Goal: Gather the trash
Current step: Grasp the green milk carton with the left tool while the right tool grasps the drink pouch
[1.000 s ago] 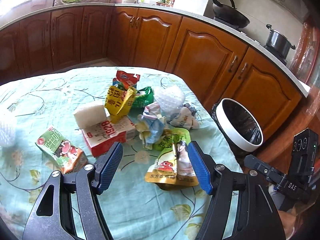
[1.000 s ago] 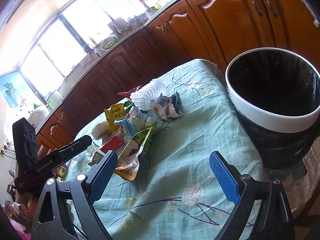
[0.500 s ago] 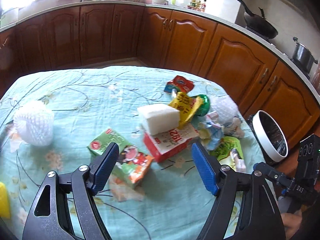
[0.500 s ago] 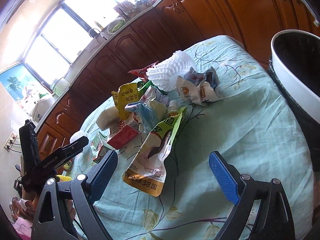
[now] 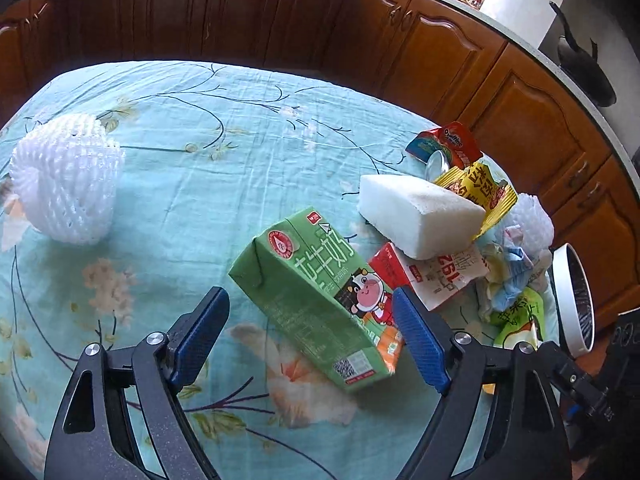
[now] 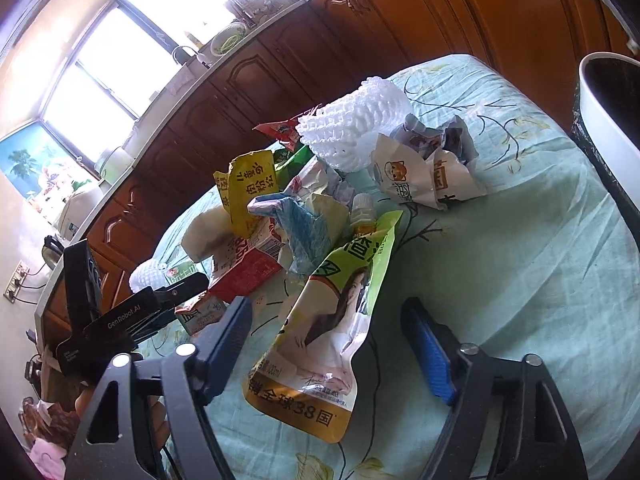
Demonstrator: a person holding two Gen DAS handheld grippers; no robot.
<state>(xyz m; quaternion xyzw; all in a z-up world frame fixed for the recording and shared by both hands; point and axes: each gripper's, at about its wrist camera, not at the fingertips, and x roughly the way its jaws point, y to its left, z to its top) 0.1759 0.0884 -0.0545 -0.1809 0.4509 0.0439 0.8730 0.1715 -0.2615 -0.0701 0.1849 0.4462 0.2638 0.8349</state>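
Left claw (image 5: 310, 342): swung away from the yellow-green pouch and dropped over the green milk carton (image 5: 316, 300), jaws wide apart, one on each side, not yet touching.
Right claw (image 6: 332, 348): moved in from the bin side, now spread open around the yellow-green drink pouch (image 6: 328, 320), nothing gripped.
Trash: all lying on the turquoise flowered bench (image 5: 192, 168).
White-rimmed black bin (image 6: 608, 96): just beside the bench edge.
Meaning: both claws look lined up for a first pick.

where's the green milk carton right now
In the left wrist view the green milk carton lies on the tablecloth between the open left gripper fingers, just left of the red and white carton.
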